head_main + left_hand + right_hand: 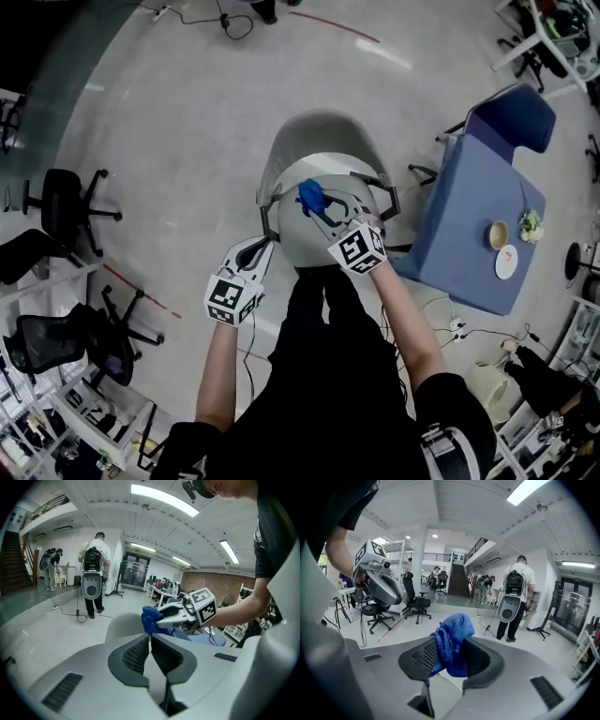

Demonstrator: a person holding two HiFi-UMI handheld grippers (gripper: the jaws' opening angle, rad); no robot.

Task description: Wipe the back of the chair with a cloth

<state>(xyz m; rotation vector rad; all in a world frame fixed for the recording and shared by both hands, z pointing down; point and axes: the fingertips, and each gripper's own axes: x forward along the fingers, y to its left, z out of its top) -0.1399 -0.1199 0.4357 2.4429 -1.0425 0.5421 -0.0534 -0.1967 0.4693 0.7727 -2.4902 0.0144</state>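
Note:
A light grey shell chair stands right in front of me. In the head view my right gripper is shut on a blue cloth and holds it over the chair's rounded upper part. The cloth bulges out between the right jaws. My left gripper hovers at the chair's left edge, its jaws closed together with nothing between them. From the left gripper view, the left gripper points at the chair, and the right gripper with the cloth is just beyond.
A blue table with a plate and a cup stands close on the right, a blue chair behind it. Black office chairs stand at the left. A person with a backpack stands further off on the floor.

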